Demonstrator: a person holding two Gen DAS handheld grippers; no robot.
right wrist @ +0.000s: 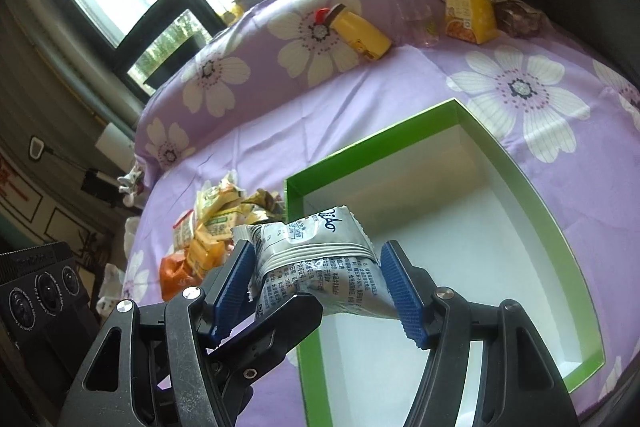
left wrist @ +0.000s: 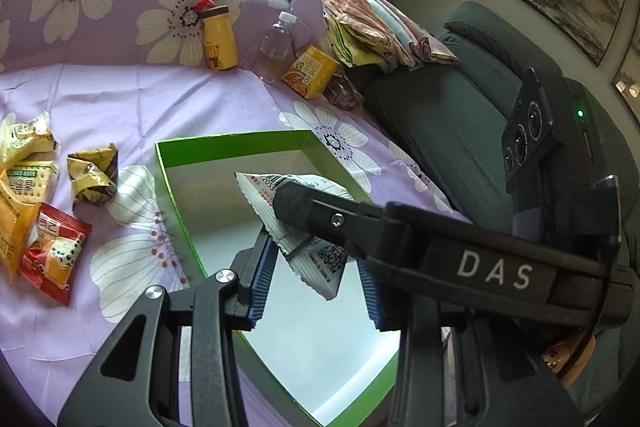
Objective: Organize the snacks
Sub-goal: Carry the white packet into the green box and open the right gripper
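- Silver-white snack packet [right wrist: 316, 259] is sitting over the green box [right wrist: 560, 211], so a release should drop it inside.
- Right gripper [right wrist: 320, 285] is clamping it across the middle; left gripper [left wrist: 316, 287] is pinching the same packet.
- Both are angling down toward the box, over its near corner.
- Loose snack pile [right wrist: 208, 239] is waiting beside the box on the floral sheet [right wrist: 400, 87].

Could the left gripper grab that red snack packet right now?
Probably not yet. The left gripper is shut on a white packet over the green box, with the right gripper's finger on it too. The red packet lies uncovered, off to the side.
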